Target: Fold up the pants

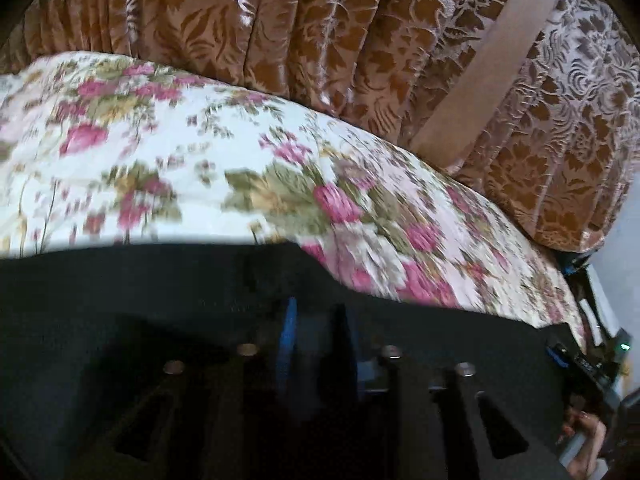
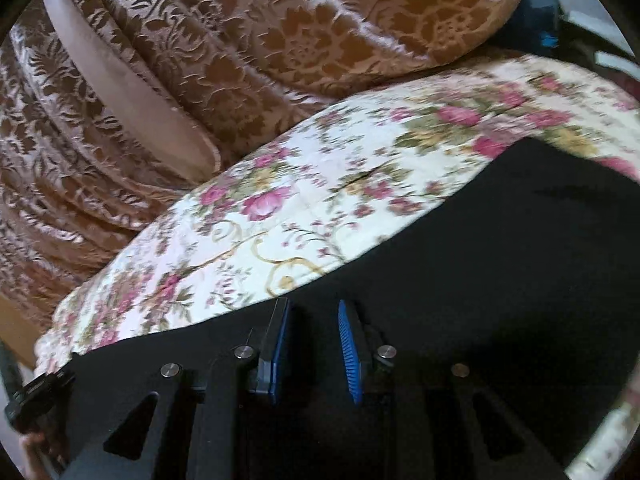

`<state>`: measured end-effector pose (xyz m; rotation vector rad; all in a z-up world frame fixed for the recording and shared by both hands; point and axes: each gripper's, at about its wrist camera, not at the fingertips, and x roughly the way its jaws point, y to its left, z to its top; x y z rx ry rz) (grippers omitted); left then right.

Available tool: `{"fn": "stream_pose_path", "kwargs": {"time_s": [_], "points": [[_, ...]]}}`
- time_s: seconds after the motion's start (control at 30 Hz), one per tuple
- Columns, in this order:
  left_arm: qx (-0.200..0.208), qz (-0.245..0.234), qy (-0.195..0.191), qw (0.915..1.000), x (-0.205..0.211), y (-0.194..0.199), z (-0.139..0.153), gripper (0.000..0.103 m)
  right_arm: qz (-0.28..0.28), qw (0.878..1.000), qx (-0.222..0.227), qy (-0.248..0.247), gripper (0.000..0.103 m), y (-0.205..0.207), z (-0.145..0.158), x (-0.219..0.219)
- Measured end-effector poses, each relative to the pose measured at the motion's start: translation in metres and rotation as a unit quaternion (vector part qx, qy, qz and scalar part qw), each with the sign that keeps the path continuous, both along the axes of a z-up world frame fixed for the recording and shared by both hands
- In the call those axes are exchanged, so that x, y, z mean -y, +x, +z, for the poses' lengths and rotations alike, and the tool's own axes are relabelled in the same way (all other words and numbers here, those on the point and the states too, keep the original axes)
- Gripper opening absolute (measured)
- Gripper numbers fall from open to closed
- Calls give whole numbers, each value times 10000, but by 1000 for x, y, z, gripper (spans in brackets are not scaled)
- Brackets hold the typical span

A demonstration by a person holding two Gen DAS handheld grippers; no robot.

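Note:
The black pants [image 1: 160, 280] lie flat on a floral bedsheet [image 1: 180, 152] and fill the lower half of both views. My left gripper [image 1: 316, 320] hovers low over the pants; its blue-padded fingers [image 1: 288, 332] stand a narrow gap apart with dark cloth around them, and I cannot tell whether they pinch the fabric. My right gripper [image 2: 314, 312] is open over the pants [image 2: 500, 260] near their edge, its blue pads [image 2: 348, 356] apart with nothing between them.
A brown and gold brocade curtain [image 1: 320, 32] hangs behind the bed, also in the right wrist view [image 2: 240, 40]. The right gripper's body and the hand holding it show at the left wrist view's far right edge [image 1: 592, 360].

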<state>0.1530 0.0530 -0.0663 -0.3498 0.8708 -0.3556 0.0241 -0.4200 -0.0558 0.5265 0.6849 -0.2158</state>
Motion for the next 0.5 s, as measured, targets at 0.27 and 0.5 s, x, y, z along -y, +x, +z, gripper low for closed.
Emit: {"fn": "stream_pose_path", "kwargs": {"time_s": [0.27,0.5], "points": [[573,-331,763,9949,23,-50,4,63,-175,9968,-223,-744,24,-46,4,24],[482,-248,336,9980,10,-49,0,63,-903,9955,92,-264,27,-78,9,82]]}}
